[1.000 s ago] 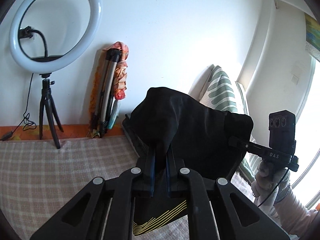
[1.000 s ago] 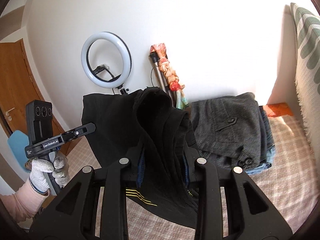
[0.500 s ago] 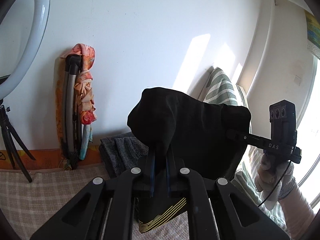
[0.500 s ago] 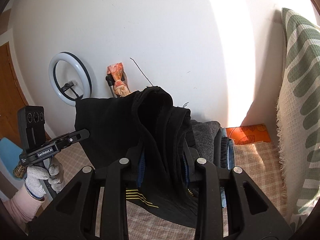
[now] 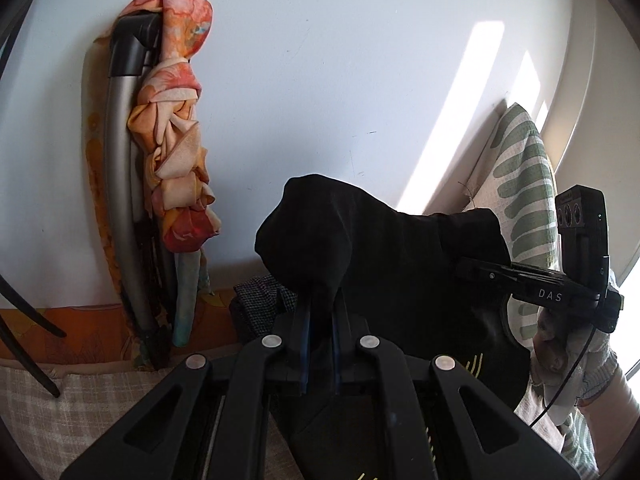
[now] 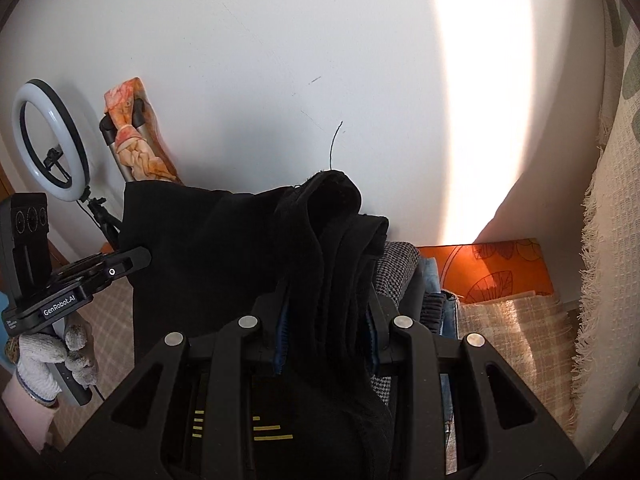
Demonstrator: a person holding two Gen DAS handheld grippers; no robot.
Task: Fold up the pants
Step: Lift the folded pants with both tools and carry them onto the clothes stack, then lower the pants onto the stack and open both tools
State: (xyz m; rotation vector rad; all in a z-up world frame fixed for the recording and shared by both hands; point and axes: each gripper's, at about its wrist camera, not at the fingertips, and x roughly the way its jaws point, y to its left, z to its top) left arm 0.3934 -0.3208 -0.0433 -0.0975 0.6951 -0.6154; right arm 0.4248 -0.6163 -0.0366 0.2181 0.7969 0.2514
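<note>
Left wrist view showed the left gripper clamped on a bunched fold of the black pants, the cloth rising in a hump above its two narrow-set fingers and draping down past them, with thin yellow stripes visible low on the fabric. Across the same stretch of cloth, the right gripper pinched the far upper corner, held in a gloved right hand, so the pants hung spread between the two tools above the checked bedcover. Behind the pants lay a stack of folded clothes, partly hidden by them. A folded frame wrapped in orange floral cloth leaned against the white wall, and a green-patterned cushion stood at the right. Right wrist view showed the right gripper closed on several thick layers of the black pants, which bulged up between its fingers. The left gripper gripped the opposite edge of the garment, carried by a gloved left hand. The stack of folded clothes sat just behind and right of the pants, and a ring light stood by the wall at the left.
</note>
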